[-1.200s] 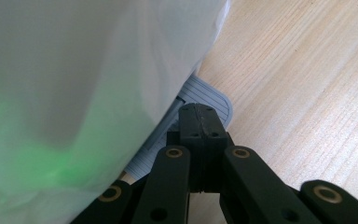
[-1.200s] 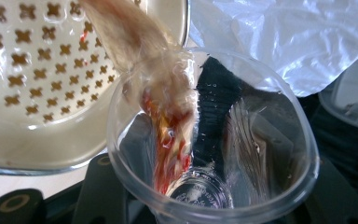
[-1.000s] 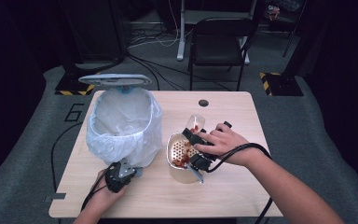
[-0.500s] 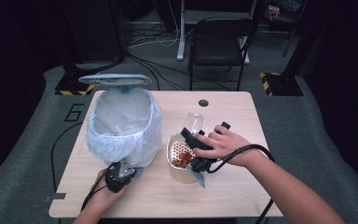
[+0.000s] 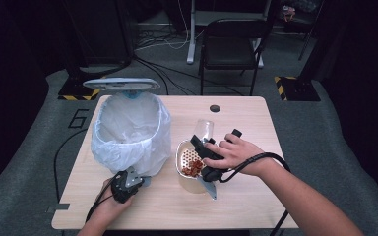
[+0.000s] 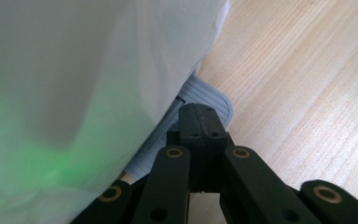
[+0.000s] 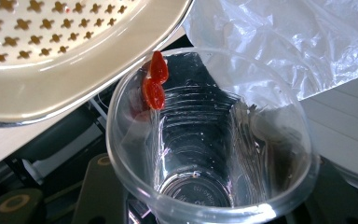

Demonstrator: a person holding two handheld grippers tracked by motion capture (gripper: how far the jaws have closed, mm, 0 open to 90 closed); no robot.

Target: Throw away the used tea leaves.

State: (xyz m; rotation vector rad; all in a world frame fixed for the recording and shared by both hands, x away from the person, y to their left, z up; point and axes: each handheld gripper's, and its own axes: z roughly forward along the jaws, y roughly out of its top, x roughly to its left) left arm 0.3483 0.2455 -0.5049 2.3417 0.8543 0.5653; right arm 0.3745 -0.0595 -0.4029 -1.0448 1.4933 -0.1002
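**Clear cup held tipped over the strainer**

The right tongs (image 5: 204, 147) are closed around a clear plastic cup (image 7: 209, 140), which is kept tilted with its mouth at the rim of a cream strainer bowl (image 5: 189, 164). Two red berries (image 7: 154, 79) are stuck on the inner wall of the cup, just under its lip (the bottom of the cup is seen bare). More red berries (image 5: 193, 166) are lying inside the strainer bowl on the tabletop (image 5: 246, 196). The left tongs (image 6: 200, 126) are pressed together, and their tips are placed on the ribbed grey pedal (image 6: 209, 95) at the foot of a bin. This bin (image 5: 130, 132) is lined with a white bag, and its lid (image 5: 121, 83) is seen raised behind it.
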